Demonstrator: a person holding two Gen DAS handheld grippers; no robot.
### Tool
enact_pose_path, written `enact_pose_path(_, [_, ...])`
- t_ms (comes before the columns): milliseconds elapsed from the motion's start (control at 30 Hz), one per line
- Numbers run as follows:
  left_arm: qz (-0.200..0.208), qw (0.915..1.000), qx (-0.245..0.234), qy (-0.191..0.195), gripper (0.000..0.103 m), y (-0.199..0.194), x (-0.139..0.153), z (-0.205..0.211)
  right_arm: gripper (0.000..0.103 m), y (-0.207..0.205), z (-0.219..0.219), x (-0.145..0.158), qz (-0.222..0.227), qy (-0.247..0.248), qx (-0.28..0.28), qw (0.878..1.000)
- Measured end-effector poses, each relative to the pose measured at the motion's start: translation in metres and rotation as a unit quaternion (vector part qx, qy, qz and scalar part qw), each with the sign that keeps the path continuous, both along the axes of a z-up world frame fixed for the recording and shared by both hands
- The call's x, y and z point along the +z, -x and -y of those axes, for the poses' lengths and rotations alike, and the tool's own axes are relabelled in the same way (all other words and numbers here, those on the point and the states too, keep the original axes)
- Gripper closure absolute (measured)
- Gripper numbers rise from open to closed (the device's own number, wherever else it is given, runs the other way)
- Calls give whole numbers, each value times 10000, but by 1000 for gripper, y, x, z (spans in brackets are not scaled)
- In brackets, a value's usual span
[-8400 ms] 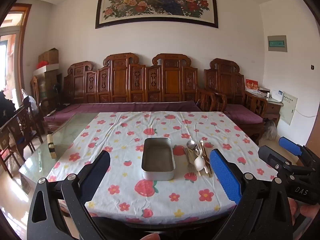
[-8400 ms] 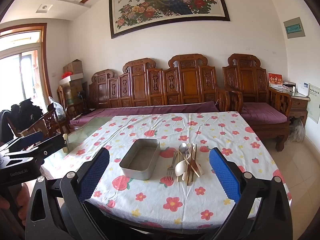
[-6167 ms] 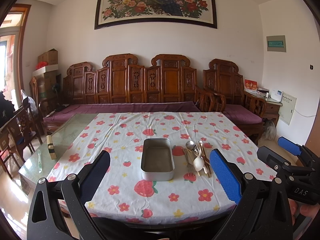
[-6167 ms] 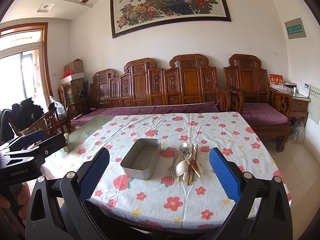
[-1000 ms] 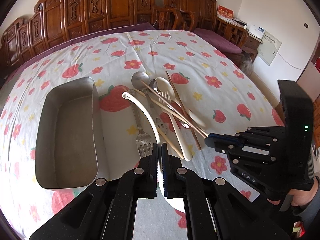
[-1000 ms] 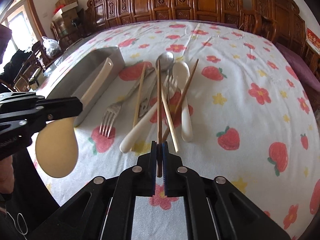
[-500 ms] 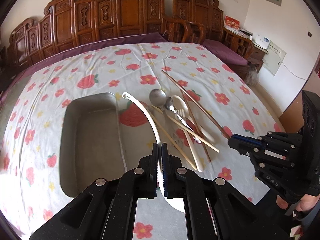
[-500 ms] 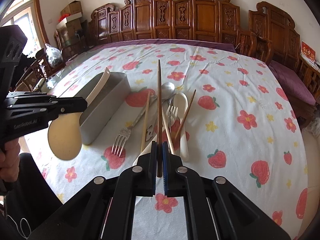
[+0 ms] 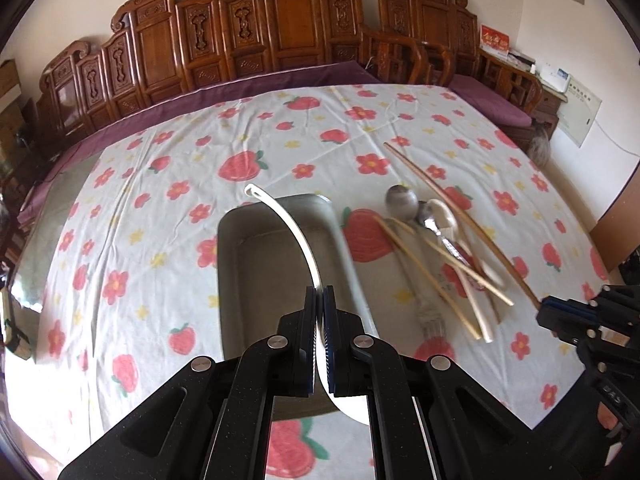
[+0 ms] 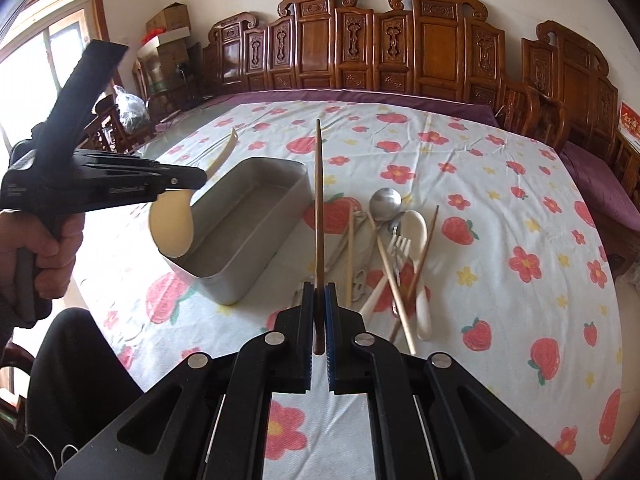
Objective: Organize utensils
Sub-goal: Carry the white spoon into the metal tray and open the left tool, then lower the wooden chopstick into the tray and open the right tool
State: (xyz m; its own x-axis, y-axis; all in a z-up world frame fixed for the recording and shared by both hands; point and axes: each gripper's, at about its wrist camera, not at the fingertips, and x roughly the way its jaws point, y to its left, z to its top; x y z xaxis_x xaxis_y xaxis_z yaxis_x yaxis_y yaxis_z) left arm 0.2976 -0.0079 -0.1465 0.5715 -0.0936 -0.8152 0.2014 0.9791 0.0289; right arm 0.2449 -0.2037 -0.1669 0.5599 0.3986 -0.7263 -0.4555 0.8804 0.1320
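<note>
Utensils: L tongs [image 9: 319,300] clamp curved cream spoon [image 9: 290,228], R tongs [image 10: 319,300] clamp slim wood chopstick [image 10: 319,200].

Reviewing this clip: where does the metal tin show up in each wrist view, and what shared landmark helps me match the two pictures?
Left wrist view: the metal tin sits centre frame, behind the left tongs and the cream ladle they hold.
Right wrist view: the metal tin lies left of centre, beside the brown chopstick in the right tongs.
Shared landmark: the steel spoon in the utensil pile.
</note>
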Motion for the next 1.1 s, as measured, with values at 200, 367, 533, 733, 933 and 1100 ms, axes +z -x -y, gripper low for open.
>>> enact_pose_path(200, [-206,9997,84,-131,100,-19,-20,-12,97,0,-23,0,-80,-170,19,9998])
enact_pose_path(367, [-220,9996,199,-7,99,-21,-25,-21,97,-1,-42,-2,-151,-199,81,9997])
enact_pose_path(533, [-99,9993,330,134,86,-11,-20,-36,97,-5,-62,-4,-227,-171,134,9995])
enact_pose_path(733, [39,9984,486,285,77,1,-10,-60,97,-12,-87,-10,-383,-102,149,9991])
enact_pose_path(933, [205,9973,615,332,66,12,1,-82,97,-22,-115,-16,-589,40,106,9982])
enact_pose_path(1100, [285,9966,677,371,66,17,7,-96,97,-30,-126,-23,-826,118,-32,9965])
